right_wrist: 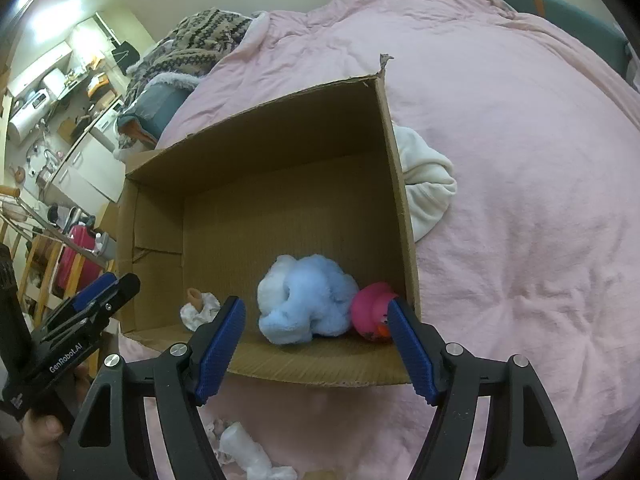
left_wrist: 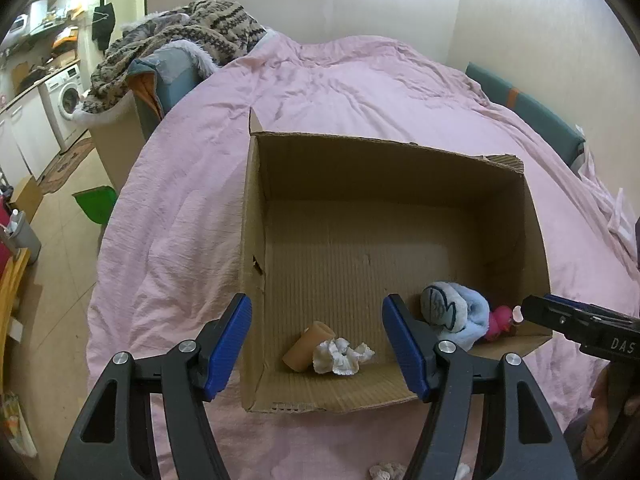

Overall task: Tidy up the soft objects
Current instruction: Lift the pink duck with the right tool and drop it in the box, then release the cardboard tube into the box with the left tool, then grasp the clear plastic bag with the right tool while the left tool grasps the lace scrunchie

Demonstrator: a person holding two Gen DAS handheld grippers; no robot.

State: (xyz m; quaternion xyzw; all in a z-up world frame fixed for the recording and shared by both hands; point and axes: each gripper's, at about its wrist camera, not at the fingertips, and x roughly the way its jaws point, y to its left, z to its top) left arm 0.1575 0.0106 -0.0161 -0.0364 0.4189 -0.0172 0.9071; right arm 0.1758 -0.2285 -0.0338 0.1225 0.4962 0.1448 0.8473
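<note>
The open brown cardboard box [left_wrist: 256,208] sits on the pink bed cover [left_wrist: 180,216]. Inside it, near the front wall, lie a fluffy light-blue soft toy [right_wrist: 308,300], a pink rubber duck [right_wrist: 370,306], a crumpled white cloth [left_wrist: 342,354] and a tan foam roll [left_wrist: 306,344]. The left claw [left_wrist: 316,350] and the right claw [right_wrist: 316,346] are both spread wide, holding nothing, just in front of the box.

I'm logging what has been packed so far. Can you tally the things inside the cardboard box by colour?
Blue: 1, plush toy
Pink: 1, rubber duck
Tan: 1, roll
White: 1, crumpled cloth
Total: 4 in the cardboard box
</note>
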